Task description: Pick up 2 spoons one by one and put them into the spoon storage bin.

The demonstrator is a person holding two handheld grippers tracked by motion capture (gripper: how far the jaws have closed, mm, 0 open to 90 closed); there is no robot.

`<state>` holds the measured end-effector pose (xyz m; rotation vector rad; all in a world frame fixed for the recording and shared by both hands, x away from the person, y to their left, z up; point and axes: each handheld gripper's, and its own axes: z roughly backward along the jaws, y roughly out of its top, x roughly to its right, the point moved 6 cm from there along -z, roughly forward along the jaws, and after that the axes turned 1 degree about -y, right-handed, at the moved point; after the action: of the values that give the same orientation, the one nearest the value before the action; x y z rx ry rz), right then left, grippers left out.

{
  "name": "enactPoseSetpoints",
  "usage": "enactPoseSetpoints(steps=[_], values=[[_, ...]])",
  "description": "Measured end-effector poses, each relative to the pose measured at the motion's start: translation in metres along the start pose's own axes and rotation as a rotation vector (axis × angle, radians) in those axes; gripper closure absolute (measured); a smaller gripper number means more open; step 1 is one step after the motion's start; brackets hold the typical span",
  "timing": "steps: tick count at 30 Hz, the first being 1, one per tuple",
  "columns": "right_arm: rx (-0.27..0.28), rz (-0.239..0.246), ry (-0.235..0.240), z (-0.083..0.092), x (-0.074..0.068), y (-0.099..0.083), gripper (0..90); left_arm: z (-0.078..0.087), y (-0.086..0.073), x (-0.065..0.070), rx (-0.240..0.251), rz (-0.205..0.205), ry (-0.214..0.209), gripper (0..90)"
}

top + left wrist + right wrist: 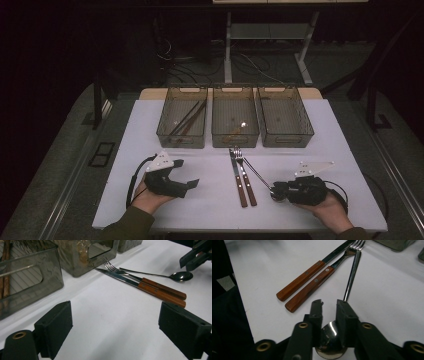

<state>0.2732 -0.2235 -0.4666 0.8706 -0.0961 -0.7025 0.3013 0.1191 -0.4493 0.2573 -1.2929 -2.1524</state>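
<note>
I see the white table first, the largest thing, with three smoky plastic bins lined up at its twelve o'clock edge; I judge they are there to sort cutlery by kind, since the bin at eleven o'clock already holds dark chopsticks and the middle one a few small pieces I cannot name

At the centre, just below the middle bin, a knife and a fork lie side by side, wooden handles toward six o'clock, tips toward twelve, laid out within easy reach of either hand

My left gripper sits at about eight o'clock, held low over bare cloth; in the left gripper view its jaws stand wide apart with nothing between them, released and waiting

My right gripper is at four o'clock, lowered onto the spoon. The spoon's thin handle runs away toward eleven o'clock to meet the fork's tines, while its bowl lies on the cloth right under the gripper. In the right gripper view the two black fingers straddle the point where bowl meets handle, one on each side, narrowed close around it; whether the pads already press the metal I cannot tell, though I judge the grasp is nearly made
</note>
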Motion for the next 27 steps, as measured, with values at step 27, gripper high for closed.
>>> enactPoseSetpoints(steps=[27], values=[[-0.192,0.09,-0.012,-0.024,-0.02,-0.01,89.9,-0.008,-0.018,0.006,-0.059,-0.029,-0.024,0.0]])
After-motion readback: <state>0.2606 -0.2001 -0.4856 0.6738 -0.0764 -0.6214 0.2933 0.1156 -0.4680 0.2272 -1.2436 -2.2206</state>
